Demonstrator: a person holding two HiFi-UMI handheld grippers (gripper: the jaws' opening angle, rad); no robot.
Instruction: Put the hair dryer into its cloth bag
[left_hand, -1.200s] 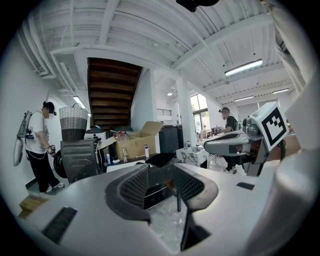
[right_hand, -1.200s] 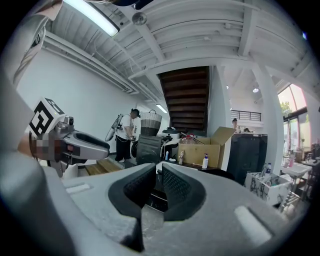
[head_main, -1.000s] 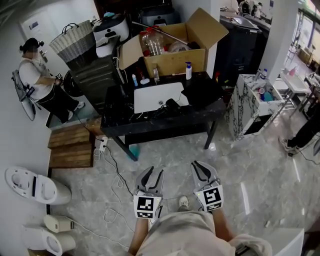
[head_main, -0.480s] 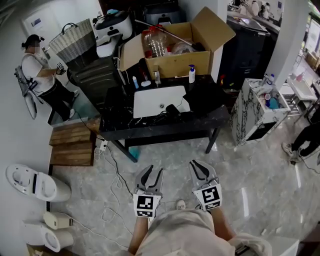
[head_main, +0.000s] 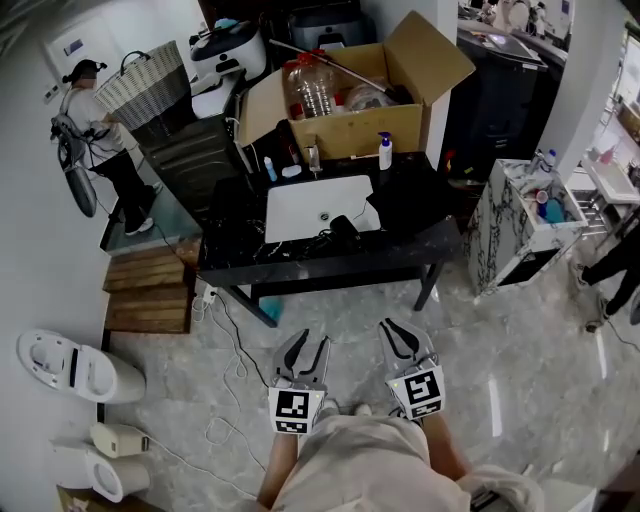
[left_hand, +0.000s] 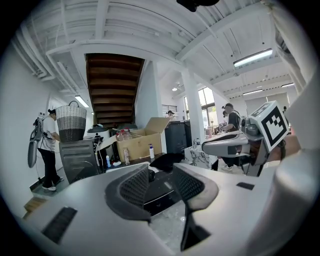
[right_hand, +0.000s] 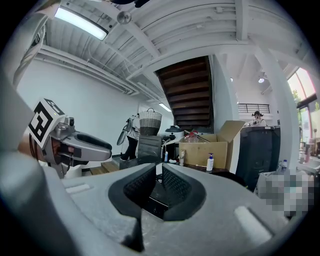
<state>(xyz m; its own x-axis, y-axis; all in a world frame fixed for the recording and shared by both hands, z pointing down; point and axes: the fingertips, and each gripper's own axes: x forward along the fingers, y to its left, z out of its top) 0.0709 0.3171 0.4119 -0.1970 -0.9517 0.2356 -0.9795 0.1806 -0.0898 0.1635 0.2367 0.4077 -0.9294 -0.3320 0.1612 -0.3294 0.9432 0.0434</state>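
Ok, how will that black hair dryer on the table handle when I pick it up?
The hair dryer looks like a hard, rigid shell, so it probably won't flex. The cord beside it lies loosely on the table and will likely trail and drag.

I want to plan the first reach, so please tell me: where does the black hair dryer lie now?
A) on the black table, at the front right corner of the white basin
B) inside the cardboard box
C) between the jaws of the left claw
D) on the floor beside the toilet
A: the head view shows the hair dryer lying on the black table, against the front right corner of the white basin.
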